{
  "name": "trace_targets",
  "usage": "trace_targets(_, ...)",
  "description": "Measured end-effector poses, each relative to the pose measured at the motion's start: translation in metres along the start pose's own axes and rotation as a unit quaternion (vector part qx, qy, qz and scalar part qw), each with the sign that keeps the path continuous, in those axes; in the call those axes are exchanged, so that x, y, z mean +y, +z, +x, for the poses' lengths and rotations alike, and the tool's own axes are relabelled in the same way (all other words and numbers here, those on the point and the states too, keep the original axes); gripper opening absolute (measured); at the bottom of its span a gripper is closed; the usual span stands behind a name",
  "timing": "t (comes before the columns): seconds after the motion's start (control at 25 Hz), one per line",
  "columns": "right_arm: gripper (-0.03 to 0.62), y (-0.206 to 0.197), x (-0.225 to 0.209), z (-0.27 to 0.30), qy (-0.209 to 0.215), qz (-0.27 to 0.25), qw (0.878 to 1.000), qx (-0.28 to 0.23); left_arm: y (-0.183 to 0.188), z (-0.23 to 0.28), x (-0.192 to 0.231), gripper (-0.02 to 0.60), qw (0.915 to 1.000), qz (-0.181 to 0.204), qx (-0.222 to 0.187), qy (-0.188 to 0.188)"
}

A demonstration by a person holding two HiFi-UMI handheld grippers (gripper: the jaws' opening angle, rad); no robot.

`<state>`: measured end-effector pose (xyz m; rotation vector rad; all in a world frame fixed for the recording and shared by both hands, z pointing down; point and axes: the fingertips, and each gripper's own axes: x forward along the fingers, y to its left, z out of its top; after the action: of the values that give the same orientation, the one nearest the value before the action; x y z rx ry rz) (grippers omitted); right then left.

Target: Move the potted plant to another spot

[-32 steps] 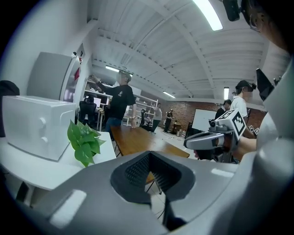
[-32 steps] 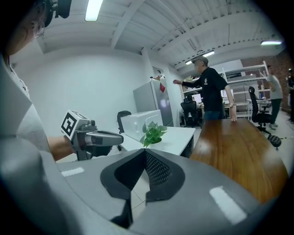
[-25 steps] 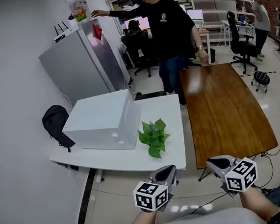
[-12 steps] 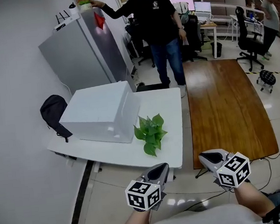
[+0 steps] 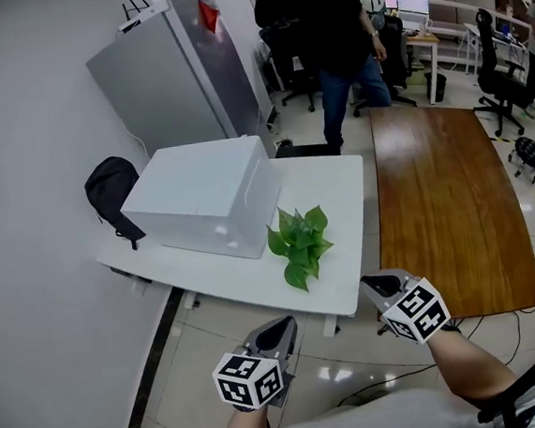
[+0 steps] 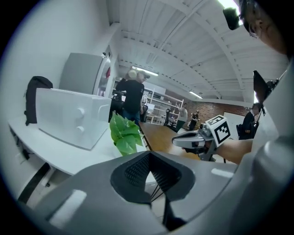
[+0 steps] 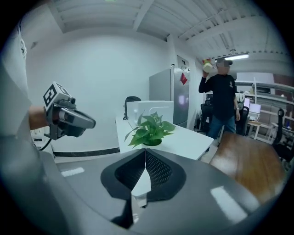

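The potted plant (image 5: pixel 301 245), a small bunch of green leaves, stands on the white table (image 5: pixel 343 196) near its front edge, just right of a white box (image 5: pixel 205 200). Both grippers hang over the floor in front of the table, apart from the plant. My left gripper (image 5: pixel 284 326) is shut and empty, low at the front left. My right gripper (image 5: pixel 372 288) is shut and empty, close to the table's front right corner. The plant (image 6: pixel 125 134) shows ahead beyond my left gripper (image 6: pixel 150 154), and the plant (image 7: pixel 150 128) lies straight ahead of my right gripper (image 7: pixel 145 149).
A grey fridge (image 5: pixel 179 76) stands behind the white table. A black backpack (image 5: pixel 110 191) hangs at its left end. A long wooden table (image 5: pixel 446 210) adjoins on the right. A person (image 5: pixel 328 14) stands at the back. Office chairs (image 5: pixel 497 54) are further off.
Both grippers have shifted: the left has sunk toward the lower left, the right has come closer to the table's corner. The person at the back has drawn the arm away from the fridge top.
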<state>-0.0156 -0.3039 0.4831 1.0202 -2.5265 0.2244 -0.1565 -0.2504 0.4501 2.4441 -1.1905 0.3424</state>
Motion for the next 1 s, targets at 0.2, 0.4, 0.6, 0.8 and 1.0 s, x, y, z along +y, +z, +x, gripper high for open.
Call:
trace_targets(0.2, 0.108, -0.019, -0.006, 0.061, 0.01, -0.023, 0.999, 0.022, -0.012, -0.024, 0.023, -0.003, 0.9994, -0.013, 0.006, 0.03)
trace_targets(0.4, 0.271, -0.039, -0.015, 0.123, 0.022, -0.023, 0.999, 0.043, -0.026, -0.04, 0.045, -0.003, 0.9979, -0.021, 0.02, 0.057)
trace_targets(0.6, 0.379, -0.057, -0.016, 0.171, 0.042, -0.016, 0.997, 0.057, -0.032, -0.056, 0.062, -0.003, 0.9963, -0.025, 0.021, 0.08)
trace_targets(0.8, 0.457, -0.059, -0.016, 0.206, 0.052, -0.038, 0.997, 0.051, -0.046, -0.065, 0.074, -0.003, 0.9943, -0.036, 0.031, 0.095)
trace_targets(1.0, 0.502, -0.058, -0.021, 0.228, 0.064, -0.054, 0.995, 0.045, -0.052, -0.068, 0.085, -0.003, 0.9929, -0.04, 0.035, 0.106)
